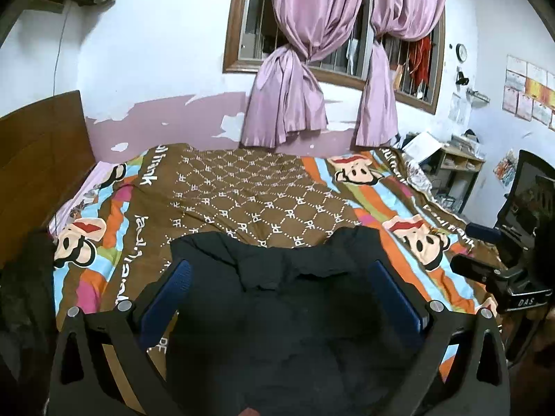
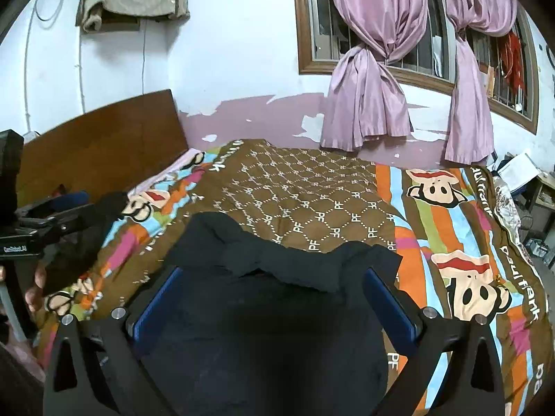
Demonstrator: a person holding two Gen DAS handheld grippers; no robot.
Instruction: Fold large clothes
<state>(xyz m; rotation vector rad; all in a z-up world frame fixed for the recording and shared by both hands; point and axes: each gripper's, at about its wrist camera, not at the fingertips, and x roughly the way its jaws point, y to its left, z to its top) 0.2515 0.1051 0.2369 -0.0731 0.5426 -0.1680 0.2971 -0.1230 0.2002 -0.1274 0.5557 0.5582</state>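
The black garment is spread on the bed below both tongs — left tongs and right tongs are held wide open, nothing gripped, above the cloth.

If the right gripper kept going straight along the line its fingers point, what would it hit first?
Most likely the black garment lying on the quilt: it fills the space between and ahead of the right gripper, whose jaws stand open. How far above the cloth it is stays unclear.
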